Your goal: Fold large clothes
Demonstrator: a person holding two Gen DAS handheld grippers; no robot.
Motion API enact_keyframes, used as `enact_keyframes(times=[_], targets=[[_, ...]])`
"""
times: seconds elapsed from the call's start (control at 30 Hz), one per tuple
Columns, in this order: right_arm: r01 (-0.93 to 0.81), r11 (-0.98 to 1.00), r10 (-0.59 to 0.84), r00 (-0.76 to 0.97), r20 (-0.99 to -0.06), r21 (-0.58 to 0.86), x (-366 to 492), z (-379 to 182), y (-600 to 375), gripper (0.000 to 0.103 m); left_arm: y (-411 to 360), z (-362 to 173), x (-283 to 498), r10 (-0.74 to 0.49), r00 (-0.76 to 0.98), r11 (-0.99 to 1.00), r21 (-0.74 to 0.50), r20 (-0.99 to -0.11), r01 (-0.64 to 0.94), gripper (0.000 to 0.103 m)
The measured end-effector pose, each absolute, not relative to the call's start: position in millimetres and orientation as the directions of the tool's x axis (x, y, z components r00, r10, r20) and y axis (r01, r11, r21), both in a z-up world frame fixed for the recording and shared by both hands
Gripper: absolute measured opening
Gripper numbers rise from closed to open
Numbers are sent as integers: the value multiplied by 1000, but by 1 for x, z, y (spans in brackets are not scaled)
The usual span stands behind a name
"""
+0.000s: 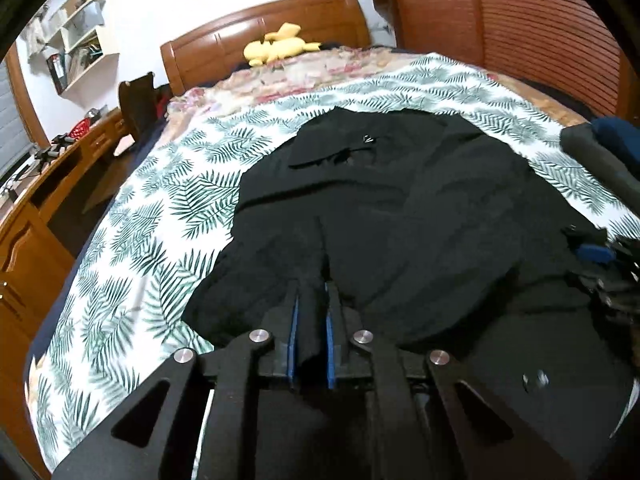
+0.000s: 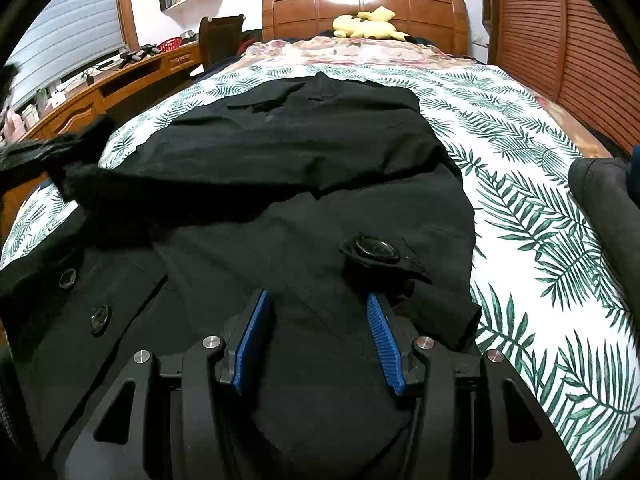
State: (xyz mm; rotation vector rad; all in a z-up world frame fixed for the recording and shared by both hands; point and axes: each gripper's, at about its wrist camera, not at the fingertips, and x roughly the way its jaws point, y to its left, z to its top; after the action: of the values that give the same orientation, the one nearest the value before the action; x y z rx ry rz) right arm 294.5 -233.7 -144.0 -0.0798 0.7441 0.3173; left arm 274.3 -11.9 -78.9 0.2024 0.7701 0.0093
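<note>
A large black coat [image 1: 400, 208] lies spread on the palm-leaf bedsheet [image 1: 160, 208]. In the left wrist view my left gripper [image 1: 314, 292] is shut on a pinched fold of the coat at its near left edge, and black cloth shows between the blue pads [image 1: 295, 332]. In the right wrist view my right gripper [image 2: 317, 298] hovers over the coat's [image 2: 280, 168] near part with its blue pads [image 2: 256, 340] well apart. The cloth lies flat between them, not pressed. A big black button [image 2: 374, 248] sits just beyond the right finger. A raised, blurred strip of the coat [image 2: 80, 176] runs towards the left edge.
A yellow plush toy [image 1: 280, 46] lies by the wooden headboard [image 1: 312, 20]. A wooden desk [image 1: 48, 184] and a chair [image 1: 138, 100] stand left of the bed. Louvred wooden doors [image 1: 520, 20] close the right side. Dark folded clothes [image 2: 600, 200] lie at the bed's right edge.
</note>
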Motion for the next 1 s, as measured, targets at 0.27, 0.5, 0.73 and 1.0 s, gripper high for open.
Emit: enact_keyframes(times=[0.27, 0.5, 0.73, 1.0], targets=[[-310, 950, 255, 693, -675, 40, 294, -144, -235, 52, -6, -83, 220, -5, 758, 994, 80, -652, 76, 14], [-311, 950, 255, 694, -674, 39, 294, -144, -235, 52, -8, -98, 194, -51, 739, 996, 19, -672, 85, 15], [-313, 949, 259, 693, -673, 43, 295, -144, -237, 53, -12, -107, 167, -70, 736, 996, -1, -674, 93, 27], [-312, 949, 258, 693, -673, 42, 294, -144, -237, 52, -2, -82, 147, -74, 780, 996, -10, -621, 86, 43]])
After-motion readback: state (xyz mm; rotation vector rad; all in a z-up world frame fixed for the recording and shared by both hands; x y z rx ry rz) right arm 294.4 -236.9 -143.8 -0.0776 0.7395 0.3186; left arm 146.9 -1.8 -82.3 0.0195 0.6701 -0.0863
